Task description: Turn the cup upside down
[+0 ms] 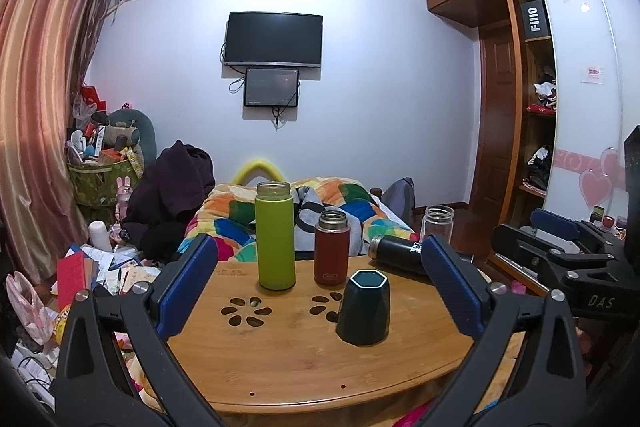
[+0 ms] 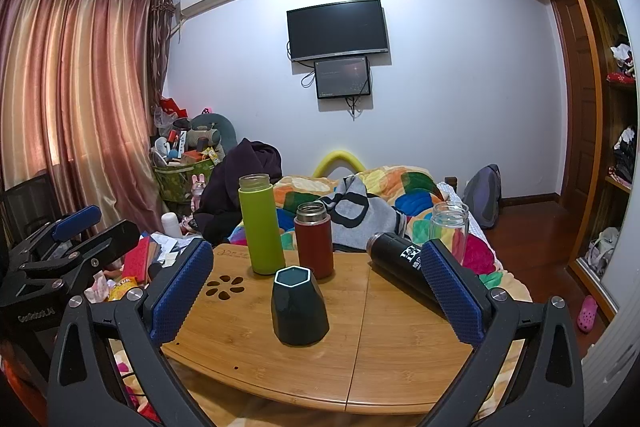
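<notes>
While both tongs, left (image 1: 316,301) and right (image 2: 316,297), gape empty, the cup (image 2: 299,307) sits before the red flask (image 2: 314,241); a careless swing topples that flask.

Two wrist cameras looking across one table.
Both are facing the far wall, hovering near the wooden table (image 1: 280,359); both are sharing its bottles.

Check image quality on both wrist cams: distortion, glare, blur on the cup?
Left wrist: strong fisheye bowing of the wardrobe and curtain, dark vignette corners; dark green cup sharp, with a soft sheen and a faint shadow on the bamboo table. Right wrist: same barrel warp; cup in focus, mild glare on its facets; the open right gripper has crisp blue pads.
</notes>
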